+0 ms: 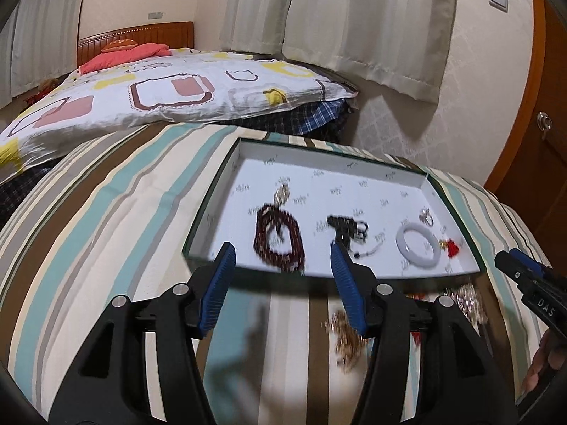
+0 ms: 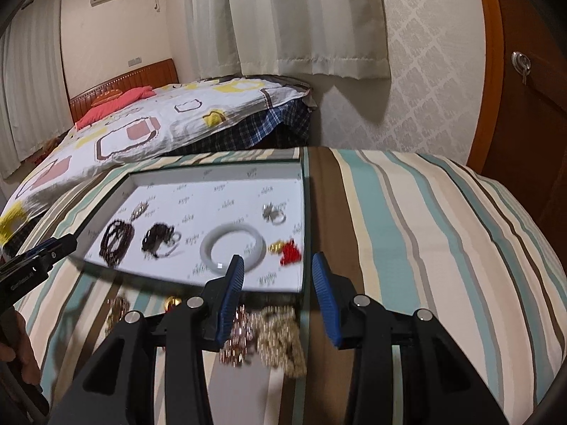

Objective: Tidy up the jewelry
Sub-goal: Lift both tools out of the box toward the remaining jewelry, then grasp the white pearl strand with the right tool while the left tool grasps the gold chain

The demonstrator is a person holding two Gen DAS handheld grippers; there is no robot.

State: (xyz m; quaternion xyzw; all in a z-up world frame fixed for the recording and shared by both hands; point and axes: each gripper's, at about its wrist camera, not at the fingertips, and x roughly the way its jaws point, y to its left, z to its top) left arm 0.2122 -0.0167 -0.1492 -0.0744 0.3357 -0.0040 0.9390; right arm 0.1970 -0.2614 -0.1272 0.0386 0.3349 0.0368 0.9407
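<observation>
At lower centre of the right wrist view, a gold chain heap (image 2: pixel 281 340) lies outside the tray (image 2: pixel 303 191), just below the spread, empty right gripper (image 2: pixel 278 278); the left gripper (image 1: pixel 281 264), equally spread, hovers farther off.

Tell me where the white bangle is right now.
The white bangle lies flat inside the tray, toward its right end, between the black bead strand and the red tassel charm, in both wrist views.

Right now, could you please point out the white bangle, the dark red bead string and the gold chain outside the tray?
white bangle (image 2: pixel 209 248): right wrist view, left band.
dark red bead string (image 1: pixel 264 217): left wrist view, upper-left loop.
gold chain (image 2: pixel 280 340): right wrist view, pile's middle.
</observation>
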